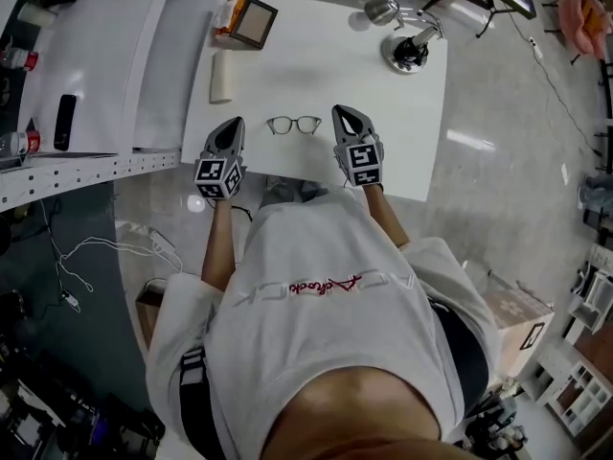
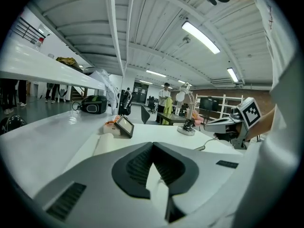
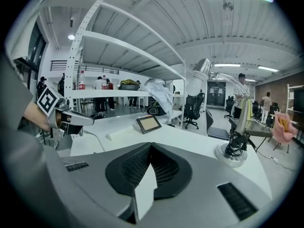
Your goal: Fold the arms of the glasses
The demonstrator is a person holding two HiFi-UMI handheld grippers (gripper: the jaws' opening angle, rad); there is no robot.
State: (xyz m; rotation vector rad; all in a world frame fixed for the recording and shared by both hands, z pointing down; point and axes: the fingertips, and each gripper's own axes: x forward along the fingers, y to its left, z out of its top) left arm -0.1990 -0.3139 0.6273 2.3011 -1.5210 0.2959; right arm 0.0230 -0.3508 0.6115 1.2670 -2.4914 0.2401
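The glasses (image 1: 294, 125) lie open on the white table (image 1: 316, 75) near its front edge, lenses facing away from me. My left gripper (image 1: 235, 125) is just left of them and my right gripper (image 1: 343, 113) just right, both apart from the frame. Each is shut with nothing between its jaws. In the left gripper view the jaws (image 2: 152, 144) meet at their tips, and one thin glasses arm (image 2: 208, 143) shows in front of the right gripper (image 2: 227, 123). In the right gripper view the jaws (image 3: 150, 145) are closed and a glasses arm (image 3: 93, 139) shows at the left.
A desk lamp (image 1: 407, 48) stands at the table's far right. A small framed tablet (image 1: 255, 21), an orange packet (image 1: 228, 12) and a white roll (image 1: 221, 75) sit at the far left. A shelf unit (image 1: 86, 166) borders the table's left side.
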